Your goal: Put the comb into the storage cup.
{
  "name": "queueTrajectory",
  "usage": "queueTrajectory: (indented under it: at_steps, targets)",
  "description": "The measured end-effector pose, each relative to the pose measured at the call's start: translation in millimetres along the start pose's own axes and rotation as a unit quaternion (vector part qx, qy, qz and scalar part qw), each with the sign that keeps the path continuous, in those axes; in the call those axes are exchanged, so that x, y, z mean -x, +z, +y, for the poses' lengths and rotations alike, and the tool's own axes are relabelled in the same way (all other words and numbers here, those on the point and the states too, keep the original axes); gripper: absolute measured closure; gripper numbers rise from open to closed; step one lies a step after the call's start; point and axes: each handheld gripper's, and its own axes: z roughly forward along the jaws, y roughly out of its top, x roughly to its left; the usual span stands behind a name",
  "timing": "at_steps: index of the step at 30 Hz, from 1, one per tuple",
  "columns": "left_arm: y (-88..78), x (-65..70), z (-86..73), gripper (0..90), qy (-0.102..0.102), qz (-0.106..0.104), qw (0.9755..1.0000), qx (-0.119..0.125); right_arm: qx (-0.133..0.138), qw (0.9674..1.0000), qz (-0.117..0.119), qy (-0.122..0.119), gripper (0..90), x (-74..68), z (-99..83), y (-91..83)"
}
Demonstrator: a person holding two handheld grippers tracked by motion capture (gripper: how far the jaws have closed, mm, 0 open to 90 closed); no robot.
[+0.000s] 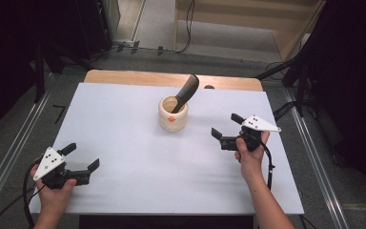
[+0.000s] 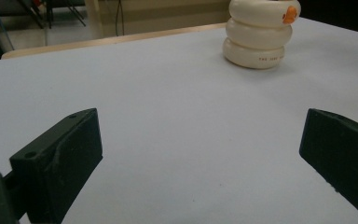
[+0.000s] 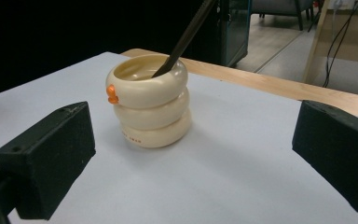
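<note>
Cream ribbed ceramic cup (image 1: 173,114) mid-desk, dark flat-handled utensil (image 1: 186,93) leaning inside. Right tool (image 1: 225,130) nearest, left tool (image 1: 82,157) well apart, both wide open, empty. Cup looks rigid, glazed, slippery, breakable; grip utensil handle.

Cream ringed cup (image 1: 173,116) with dark comb (image 1: 186,92), between two open tongs.

Cream ringed cup (image 3: 148,100) with orange spot, dark comb (image 1: 185,92), white table (image 1: 138,157).
</note>
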Motion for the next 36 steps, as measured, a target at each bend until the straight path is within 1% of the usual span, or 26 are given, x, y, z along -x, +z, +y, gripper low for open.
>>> queueTrajectory:
  at_steps: [6,9,20,27,28,36]
  targets:
    - [-0.1,0.1,0.0,0.0,0.001,0.0,1.0,-0.001,0.002,1.0,-0.008,0.0,0.0,5.1,-8.1,-11.6]
    - [0.0,0.3,0.0,0.0,0.0,0.0,1.0,-0.001,0.002,0.9999,-0.012,0.005,0.0,8.1,-12.6,-17.5]
    - [0.4,0.3,-0.2,0.0,0.001,0.001,1.0,-0.001,0.003,0.9995,-0.027,0.014,0.0,17.0,-29.9,-35.9]
    - [0.2,0.4,-0.2,0.0,0.0,0.001,1.0,0.0,-0.005,0.9992,-0.036,0.015,0.0,21.3,-40.8,-45.2]
    - [0.2,0.5,-0.2,0.0,0.0,0.001,1.0,0.0,-0.006,0.9991,-0.037,0.02,0.0,21.4,-42.4,-46.9]
    - [-0.4,0.2,0.0,0.0,0.0,0.002,1.0,0.0,-0.01,0.9986,-0.047,0.021,0.0,26.4,-53.7,-60.0]
